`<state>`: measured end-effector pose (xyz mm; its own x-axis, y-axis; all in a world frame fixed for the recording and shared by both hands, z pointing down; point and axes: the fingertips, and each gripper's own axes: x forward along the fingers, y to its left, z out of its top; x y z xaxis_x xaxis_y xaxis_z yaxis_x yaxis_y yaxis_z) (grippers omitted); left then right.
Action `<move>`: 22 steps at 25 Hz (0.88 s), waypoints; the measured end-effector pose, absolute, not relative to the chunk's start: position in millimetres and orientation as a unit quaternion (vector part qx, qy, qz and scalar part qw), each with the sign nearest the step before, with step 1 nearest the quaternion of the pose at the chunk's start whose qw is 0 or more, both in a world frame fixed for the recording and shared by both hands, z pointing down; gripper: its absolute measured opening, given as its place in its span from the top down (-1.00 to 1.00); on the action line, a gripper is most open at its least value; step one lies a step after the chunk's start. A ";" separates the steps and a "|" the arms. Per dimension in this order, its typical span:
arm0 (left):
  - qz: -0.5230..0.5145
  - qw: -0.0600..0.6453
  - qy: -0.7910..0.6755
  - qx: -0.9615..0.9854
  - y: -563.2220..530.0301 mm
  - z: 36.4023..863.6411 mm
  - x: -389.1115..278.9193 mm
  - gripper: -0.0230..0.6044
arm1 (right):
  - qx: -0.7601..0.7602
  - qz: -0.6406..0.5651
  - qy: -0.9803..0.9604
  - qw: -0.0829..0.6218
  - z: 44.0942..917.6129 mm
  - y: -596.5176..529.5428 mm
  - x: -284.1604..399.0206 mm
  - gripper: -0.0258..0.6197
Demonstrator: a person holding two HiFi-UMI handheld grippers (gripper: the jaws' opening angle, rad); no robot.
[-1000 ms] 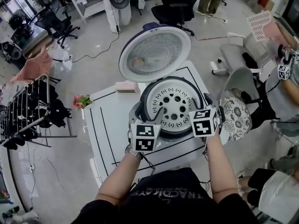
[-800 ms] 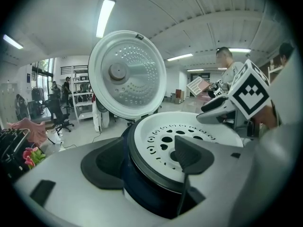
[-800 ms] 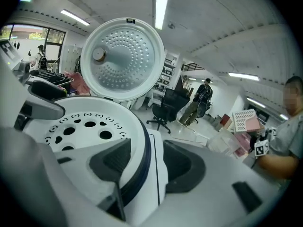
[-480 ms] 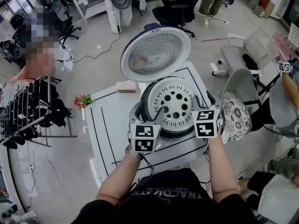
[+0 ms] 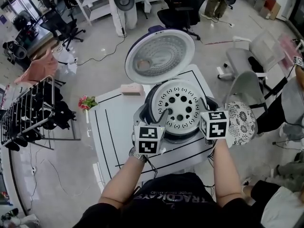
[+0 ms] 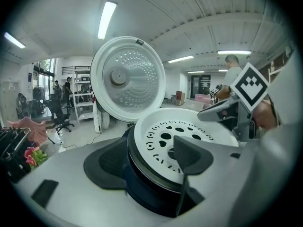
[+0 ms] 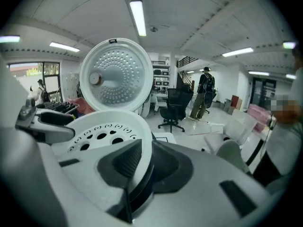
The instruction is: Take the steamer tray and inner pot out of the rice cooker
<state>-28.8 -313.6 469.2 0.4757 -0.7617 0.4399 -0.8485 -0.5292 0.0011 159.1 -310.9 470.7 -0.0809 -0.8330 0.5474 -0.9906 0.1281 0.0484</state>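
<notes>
pinching steamer tray (image 7: 118,122), just closing: right gripper (image 7: 147,157) | left gripper (image 6: 149,162) wide | per gripper views

Open-plan lab or office space — swivel chairs (image 5: 180,8), white shelving (image 5: 92,4), ceiling strip lights (image 7: 138,17), trailing cable (image 5: 102,51) on polished floor (image 5: 47,165), worktop (image 5: 107,122) marked with black lines.

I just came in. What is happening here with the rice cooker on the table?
A person works at an open rice cooker on a white table, with its lid raised. They hold tongs in each hand, one at each side of the white perforated steamer tray, which is not yet out of the cooker. The right tongs have just been closing and pinch the tray's rim. The left tongs stand open with the opposite rim between them.
</notes>
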 end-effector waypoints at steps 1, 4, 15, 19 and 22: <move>0.199 0.110 -0.473 0.851 -313.6 469.5 -28.2 -0.06 | 0.636 0.181 -0.717 0.219 470.7 -311.0 159.5 0.71; 0.200 0.111 -0.478 0.848 -314.2 470.2 -27.8 -0.01 | 0.636 0.191 -0.721 0.197 470.6 -310.0 160.7 0.72; 0.192 0.093 -0.498 0.840 -316.0 458.3 -29.2 0.03 | 0.627 0.263 -0.728 0.086 473.5 -309.8 166.7 0.75; 0.191 0.097 -0.499 0.840 -311.7 458.9 -28.1 0.15 | 0.624 0.264 -0.731 0.075 475.4 -307.3 165.6 0.75; 0.194 0.114 -0.507 0.832 -311.8 460.9 -27.6 0.34 | 0.619 0.267 -0.735 0.070 475.0 -307.8 166.5 0.75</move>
